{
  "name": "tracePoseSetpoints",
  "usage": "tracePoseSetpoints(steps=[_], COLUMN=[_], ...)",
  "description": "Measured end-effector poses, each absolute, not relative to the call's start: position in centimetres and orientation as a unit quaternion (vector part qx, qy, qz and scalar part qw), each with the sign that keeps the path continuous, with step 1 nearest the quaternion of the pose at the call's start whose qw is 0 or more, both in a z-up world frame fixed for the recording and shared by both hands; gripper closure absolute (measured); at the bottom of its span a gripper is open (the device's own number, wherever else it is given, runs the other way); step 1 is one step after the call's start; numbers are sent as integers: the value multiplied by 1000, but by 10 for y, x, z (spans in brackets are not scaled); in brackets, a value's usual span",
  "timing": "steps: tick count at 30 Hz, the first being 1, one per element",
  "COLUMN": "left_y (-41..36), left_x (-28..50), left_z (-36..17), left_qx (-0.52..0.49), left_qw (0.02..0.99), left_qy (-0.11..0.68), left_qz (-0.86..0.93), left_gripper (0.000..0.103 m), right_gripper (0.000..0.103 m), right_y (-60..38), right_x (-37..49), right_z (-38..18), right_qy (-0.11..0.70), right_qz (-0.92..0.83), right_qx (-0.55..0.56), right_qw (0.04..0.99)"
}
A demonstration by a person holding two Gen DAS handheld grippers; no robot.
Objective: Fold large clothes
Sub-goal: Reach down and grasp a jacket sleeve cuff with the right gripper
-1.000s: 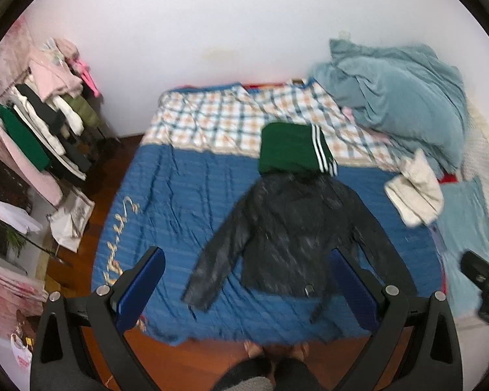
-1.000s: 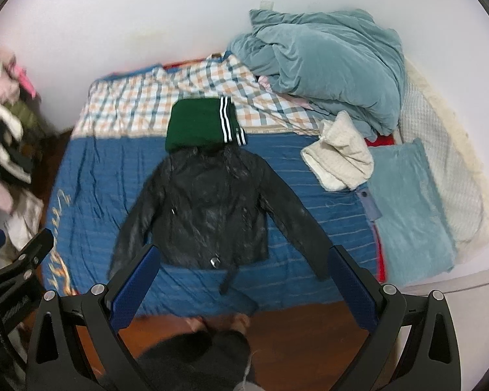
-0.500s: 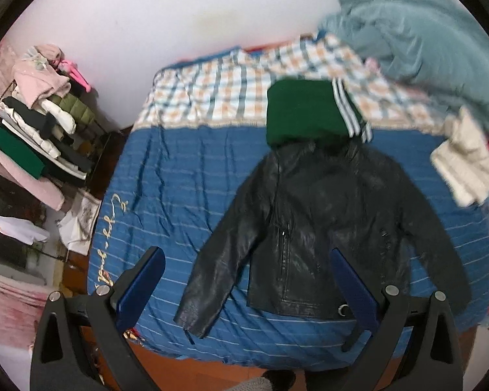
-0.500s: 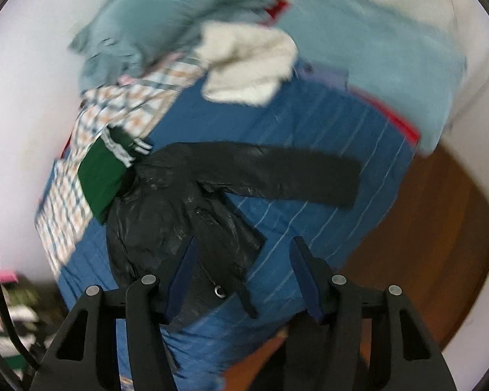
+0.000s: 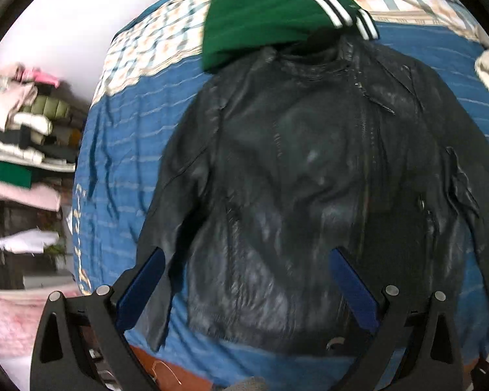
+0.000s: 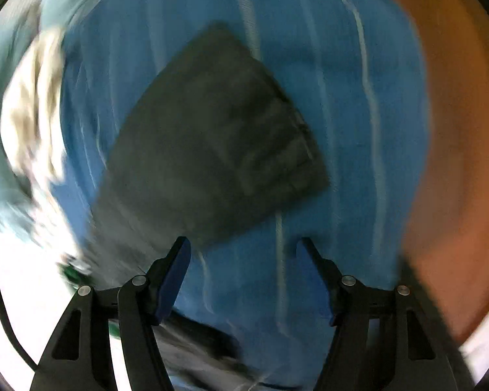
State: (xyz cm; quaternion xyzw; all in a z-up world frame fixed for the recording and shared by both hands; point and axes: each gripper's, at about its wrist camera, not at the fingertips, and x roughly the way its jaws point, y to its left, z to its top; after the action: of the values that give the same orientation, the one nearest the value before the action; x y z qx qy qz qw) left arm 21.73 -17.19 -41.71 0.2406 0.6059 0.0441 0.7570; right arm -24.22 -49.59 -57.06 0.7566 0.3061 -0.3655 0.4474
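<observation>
Both hand-held grippers stand with jaws apart, gripping nothing: the left hand-held gripper [image 5: 244,272] hangs over the jacket's lower front, the right hand-held gripper [image 6: 244,249] just above a sleeve cuff [image 6: 244,137], in a blurred view. One bed [image 5: 120,150] with a blue striped cover carries one black leather jacket [image 5: 309,179], spread flat, front up, both sleeves out. One folded green garment [image 5: 264,9] with white stripes touches its collar. One cream garment [image 6: 29,104] lies near the sleeve. A clothes stack [image 5: 22,137] sits left of the bed.
</observation>
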Motion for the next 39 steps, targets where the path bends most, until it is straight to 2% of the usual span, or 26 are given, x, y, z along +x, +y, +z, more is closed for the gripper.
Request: tracePoseSetpoints(steps=[4,7,8,9,12,13,14,16,21,24,31,32,33,34,39], left_y=[-191,-201,-201,-202,-197,-194,-192,-190,-176,-167,-158,-158,-158,-158,-158], left_x=[235,242,243,245,243,241,240,237,229,226,235,238,239,240,251], left_z=[-445,-473,-483,-490,-519,-528,-535,-545,-556,-554,-558,-559,-558,-558,-543], left_qx=[239,253,252,250,230,228,221,208,168,148,129,129,129,131,134], left_qw=[757,756,755,753,743,739,738,745,772,781,768,766,764,763,765], left_qy=[607,604,605,608,628,634,637,633,611,603,622,625,628,629,627], left_qz=[26,21,20,21,19,18,13,1,-39,-62,-74,-75,-74,-73,-65], left_gripper=[0,0,0,0,0,0,0,0,0,0,0,0,0,0,0], right_gripper=[36,93,93,93,90,81,59,36,33,35,33,43,59,96,96], right_y=[-513,-527,-534,-541,-552,-554,-551,-545,-553,-561,-584,-586,-588,-591,-603], right_x=[-236,-231,-226,-222,-204,-201,-199,-196,-196,-190,-155,-153,-148,-150,-153], right_z=[-568,-548,-535,-530,-548,-553,-560,-570,-595,-588,-604,-601,-595,-590,-541], right_qy=[235,190,177,175,242,250,257,255,186,113,92,89,82,79,87], right_qz=[-379,-415,-416,-418,-394,-384,-371,-363,-360,-366,-362,-360,-358,-352,-374], right_qx=[752,724,721,710,698,703,707,708,721,719,706,708,705,704,668], right_qw=[485,517,525,540,547,544,544,550,563,579,601,602,606,612,637])
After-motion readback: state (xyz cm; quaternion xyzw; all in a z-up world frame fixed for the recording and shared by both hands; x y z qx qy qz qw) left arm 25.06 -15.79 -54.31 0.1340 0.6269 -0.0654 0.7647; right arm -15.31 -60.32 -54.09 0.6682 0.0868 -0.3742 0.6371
